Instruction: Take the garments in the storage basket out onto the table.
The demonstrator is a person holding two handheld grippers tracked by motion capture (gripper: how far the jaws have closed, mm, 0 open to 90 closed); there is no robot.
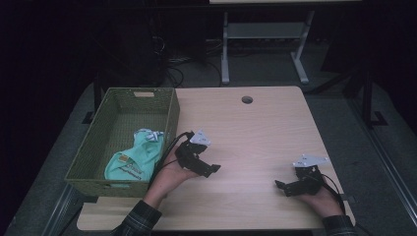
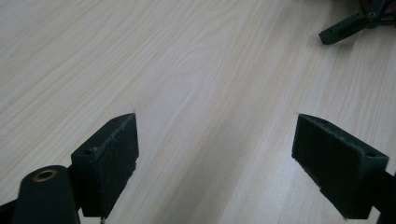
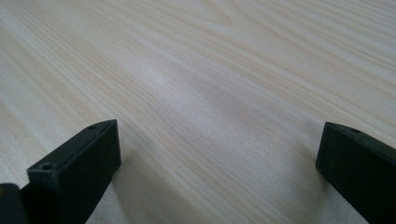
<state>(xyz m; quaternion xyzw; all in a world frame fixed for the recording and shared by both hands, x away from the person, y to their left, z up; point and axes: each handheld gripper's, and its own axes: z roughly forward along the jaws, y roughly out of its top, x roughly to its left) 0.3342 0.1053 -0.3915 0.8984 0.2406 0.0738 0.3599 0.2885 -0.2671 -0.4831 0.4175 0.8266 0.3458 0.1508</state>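
A teal green cloth (image 1: 135,156) with white trim lies crumpled inside a green woven basket (image 1: 169,118) at the table's left side. Just right of the basket, my left gripper (image 1: 211,169) rests low over the light wood table (image 1: 255,132), held in a hand. Its jaws stand wide apart with bare wood between them, as the left gripper view (image 2: 215,140) shows. My right gripper (image 1: 284,188) sits near the front right edge, also open over bare wood (image 3: 217,149). One of its jaws shows far off in the left gripper view (image 2: 345,25).
A round cable hole (image 1: 247,100) pierces the table near its far edge. Beyond the table stands a white metal frame (image 1: 265,44) on a dark floor with cables (image 1: 172,64). The basket overhangs the table's left edge.
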